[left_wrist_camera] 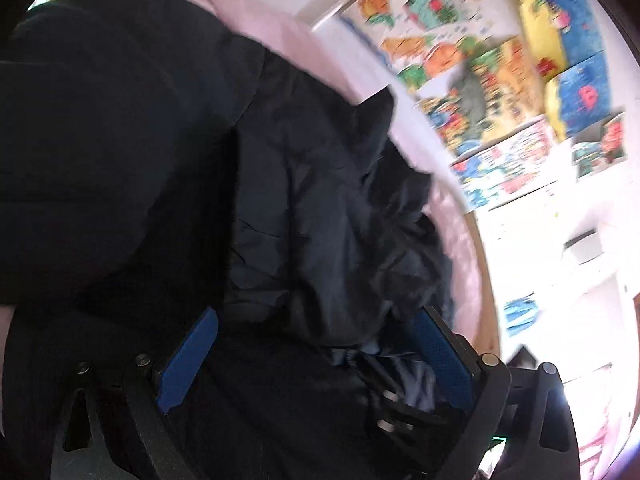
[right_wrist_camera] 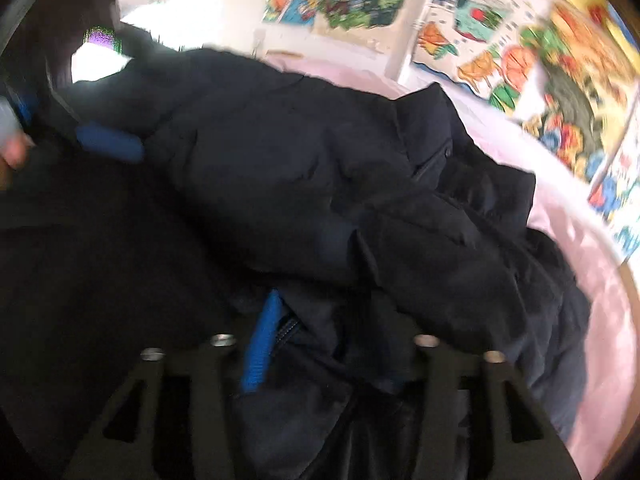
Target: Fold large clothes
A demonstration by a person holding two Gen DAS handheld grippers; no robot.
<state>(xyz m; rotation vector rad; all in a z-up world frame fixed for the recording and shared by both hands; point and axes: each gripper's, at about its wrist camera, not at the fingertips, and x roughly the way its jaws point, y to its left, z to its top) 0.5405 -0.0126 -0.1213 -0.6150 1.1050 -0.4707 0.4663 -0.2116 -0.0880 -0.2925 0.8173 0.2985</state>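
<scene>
A large dark navy jacket lies bunched on a pink bed sheet. It also fills the right wrist view. My left gripper stands with its blue pads wide apart and jacket fabric lying between them. My right gripper is buried in the jacket; one blue pad shows, the other is hidden under cloth. The left gripper's blue pad also shows at the upper left of the right wrist view, against the jacket.
Colourful cartoon posters cover the white wall behind the bed, seen also in the right wrist view. The pink sheet runs to a wooden bed edge on the right. The frames are motion-blurred.
</scene>
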